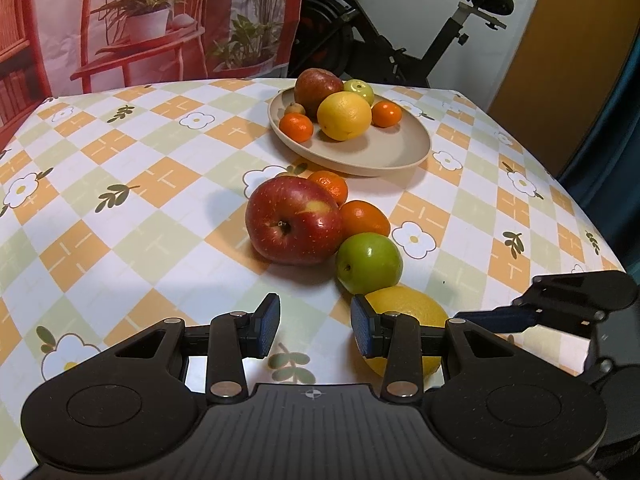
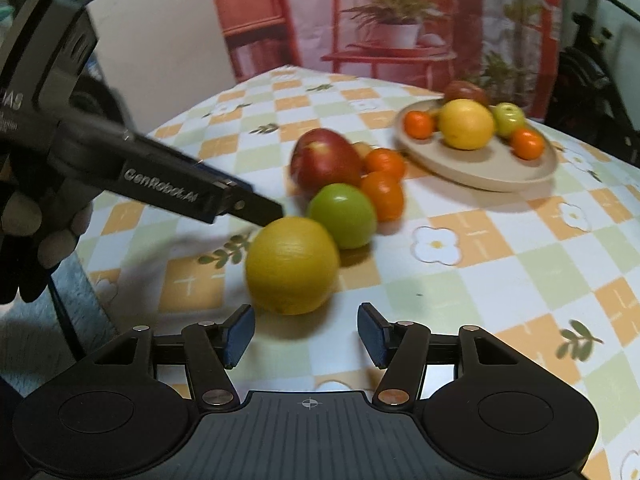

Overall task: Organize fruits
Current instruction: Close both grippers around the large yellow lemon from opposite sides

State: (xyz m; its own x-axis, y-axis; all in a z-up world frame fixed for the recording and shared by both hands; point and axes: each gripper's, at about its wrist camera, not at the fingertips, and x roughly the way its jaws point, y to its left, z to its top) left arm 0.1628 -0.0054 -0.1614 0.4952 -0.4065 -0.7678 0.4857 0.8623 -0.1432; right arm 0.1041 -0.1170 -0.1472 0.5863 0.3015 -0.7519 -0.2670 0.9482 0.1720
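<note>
The task is judged roughly half done; six fruits are already gathered on the shallow matte beige plate [image 1: 400, 160], far ahead of the left gripper [image 1: 315, 326], while five wait on the glossy chequered tablecloth [image 1: 120, 240]. Just ahead of the right gripper [image 2: 306, 334] lies a dimpled yellow lemon [image 2: 292, 266]; beyond it are seen a smooth green apple [image 2: 342, 220], two tangerines [image 2: 383, 194] and a waxy red apple [image 2: 324, 164]. Both claws are held narrowly parted and empty.

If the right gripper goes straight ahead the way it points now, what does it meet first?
Most likely the yellow lemon lying just ahead of the right gripper, slightly toward its left jaw. The jaws stand open and empty. Depth is hard to judge.
</note>
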